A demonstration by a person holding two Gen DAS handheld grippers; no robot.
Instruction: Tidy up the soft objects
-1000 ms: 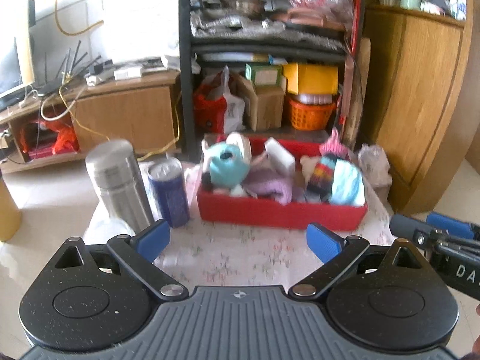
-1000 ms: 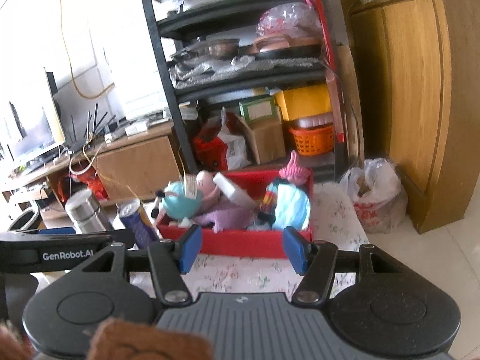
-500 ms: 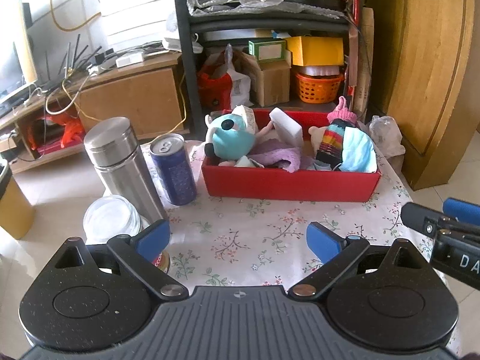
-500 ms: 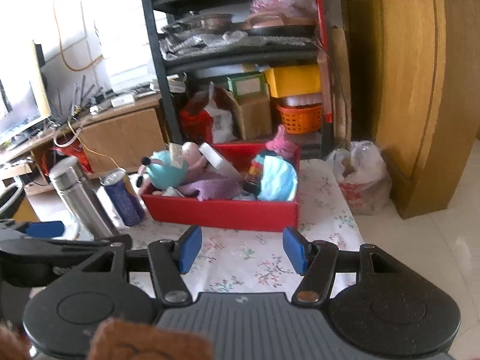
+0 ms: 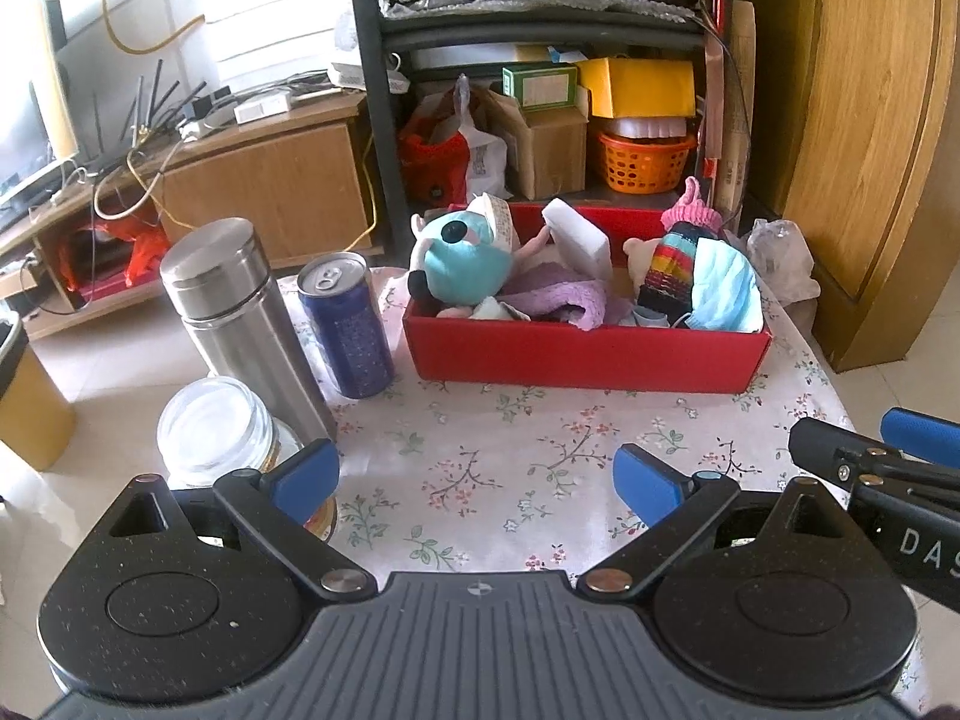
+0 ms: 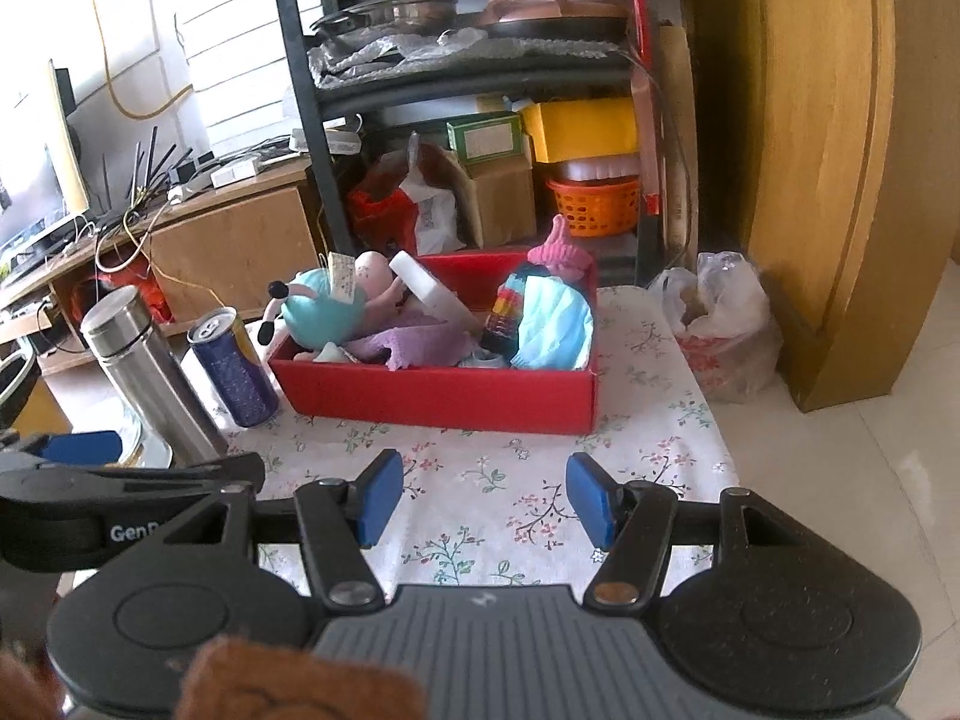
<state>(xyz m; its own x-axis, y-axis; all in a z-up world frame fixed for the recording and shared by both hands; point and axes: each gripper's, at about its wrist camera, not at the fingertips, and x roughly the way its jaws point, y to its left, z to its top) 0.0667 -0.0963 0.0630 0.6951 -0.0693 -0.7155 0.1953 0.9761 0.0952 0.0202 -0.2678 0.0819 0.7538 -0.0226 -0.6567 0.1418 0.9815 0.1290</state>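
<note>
A red box (image 5: 585, 354) (image 6: 444, 387) stands at the far side of a floral-cloth table (image 5: 480, 462). It holds a teal plush toy (image 5: 462, 258) (image 6: 324, 306), a purple cloth (image 5: 564, 294) (image 6: 408, 342), a white sponge block (image 5: 579, 234), a striped doll with a pink hat (image 5: 675, 258) (image 6: 543, 276) and a blue face mask (image 5: 723, 288) (image 6: 555, 324). My left gripper (image 5: 477, 474) is open and empty above the near table. My right gripper (image 6: 483, 495) is open and empty, beside the left one.
A steel flask (image 5: 240, 312) (image 6: 144, 360), a blue can (image 5: 348, 324) (image 6: 231, 366) and a glass jar with a clear lid (image 5: 219, 429) stand left of the box. A dark shelf rack (image 5: 540, 60), a wooden cabinet (image 5: 852, 120) and a plastic bag (image 6: 726, 324) are behind and right.
Both grippers have pulled back and risen, so more of the table shows in front of the box. The jaws have stayed open and empty. Nothing on the table has moved.
</note>
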